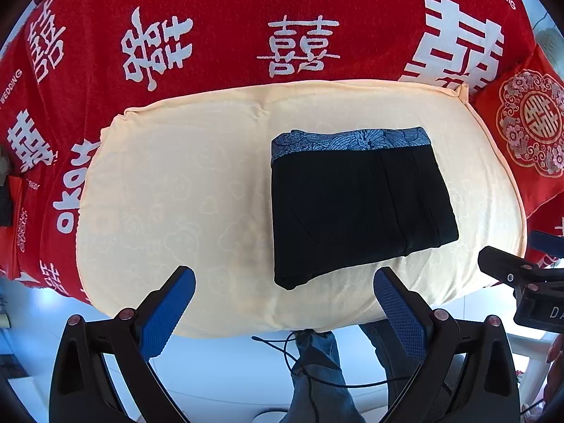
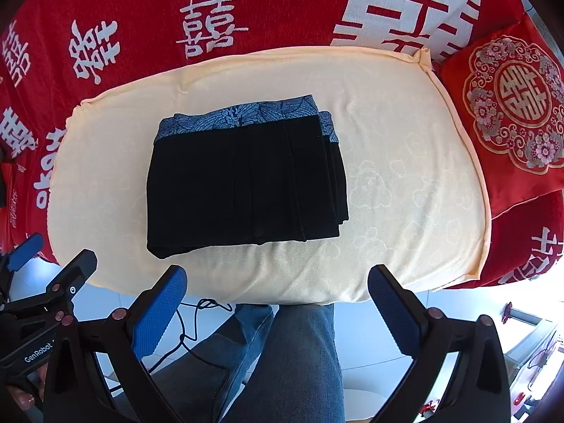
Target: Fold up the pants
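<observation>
— Looking along your left gripper (image 1: 284, 290), what do you see?

— Your jaws stand wide apart, holding nothing; your right gripper (image 2: 277, 289) is spread the same way, empty.

— And the pants (image 2: 246, 179)?

— Folded into a compact black stack with a blue patterned waistband at the far edge; they lie flat on the cream cushion (image 2: 405, 176), which rests on the red blanket (image 2: 282, 7); both grippers hang short of the pants, apart from them.

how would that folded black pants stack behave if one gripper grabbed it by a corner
The folded pants would probably flop and unfold, since loose layer edges show stepped along the right side. The soft cream cushion beneath would likely give under a push, bunching the stack instead of letting it slide.
</observation>
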The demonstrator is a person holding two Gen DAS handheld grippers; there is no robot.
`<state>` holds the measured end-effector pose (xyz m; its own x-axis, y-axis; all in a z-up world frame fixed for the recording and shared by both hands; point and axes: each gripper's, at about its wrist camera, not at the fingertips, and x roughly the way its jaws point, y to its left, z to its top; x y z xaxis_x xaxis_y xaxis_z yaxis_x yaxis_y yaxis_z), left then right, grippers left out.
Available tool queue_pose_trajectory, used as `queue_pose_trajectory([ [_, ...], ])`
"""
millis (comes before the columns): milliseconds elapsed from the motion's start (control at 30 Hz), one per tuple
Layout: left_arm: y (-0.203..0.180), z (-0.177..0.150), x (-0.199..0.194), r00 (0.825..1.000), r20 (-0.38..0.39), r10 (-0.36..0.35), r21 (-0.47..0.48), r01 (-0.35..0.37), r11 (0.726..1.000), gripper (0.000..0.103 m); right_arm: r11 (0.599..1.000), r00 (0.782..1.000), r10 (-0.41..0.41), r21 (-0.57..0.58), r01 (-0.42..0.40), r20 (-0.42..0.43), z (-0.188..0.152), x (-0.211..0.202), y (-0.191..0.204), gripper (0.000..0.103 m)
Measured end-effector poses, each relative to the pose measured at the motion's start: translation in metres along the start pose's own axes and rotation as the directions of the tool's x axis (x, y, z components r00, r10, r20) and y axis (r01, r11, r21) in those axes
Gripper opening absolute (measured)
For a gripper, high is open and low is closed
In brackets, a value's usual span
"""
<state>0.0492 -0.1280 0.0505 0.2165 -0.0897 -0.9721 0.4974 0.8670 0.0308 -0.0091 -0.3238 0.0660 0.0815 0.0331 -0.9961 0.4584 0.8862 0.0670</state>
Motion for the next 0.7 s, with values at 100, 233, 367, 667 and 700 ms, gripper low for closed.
queue_pose_trajectory([
  [100,0.0003,0.0004,-0.0002,1.000,0.000,0.000,0.001,0.000,1.000,0.101,1.000,1.000,0.000,0.005,0.000,0.004,0.0001,-0.0022,0.0010,0.102],
  [233,-0.0001,0.0004,-0.0003,1.000,0.000,0.000,0.000,0.000,1.000,0.101,1.000,1.000,0.000,0.013,0.000,0.005,-0.0017,-0.0019,0.0001,0.102],
  [367,-0.0006,0.0004,-0.0001,1.000,-0.001,0.000,-0.002,0.000,1.000,0.101,1.000,1.000,-0.001,0.023,0.001,0.004,-0.0037,-0.0011,-0.0016,0.102],
  [667,-0.0001,0.0006,-0.0008,1.000,0.005,-0.002,0.000,0.002,1.000,0.101,1.000,1.000,0.000,0.025,0.000,0.003,-0.0037,-0.0012,-0.0020,0.103],
  [700,-0.0003,0.0005,-0.0007,1.000,0.003,-0.003,-0.001,0.003,1.000,0.101,1.000,1.000,0.000,0.027,0.000,0.003,-0.0042,-0.0010,-0.0021,0.102],
])
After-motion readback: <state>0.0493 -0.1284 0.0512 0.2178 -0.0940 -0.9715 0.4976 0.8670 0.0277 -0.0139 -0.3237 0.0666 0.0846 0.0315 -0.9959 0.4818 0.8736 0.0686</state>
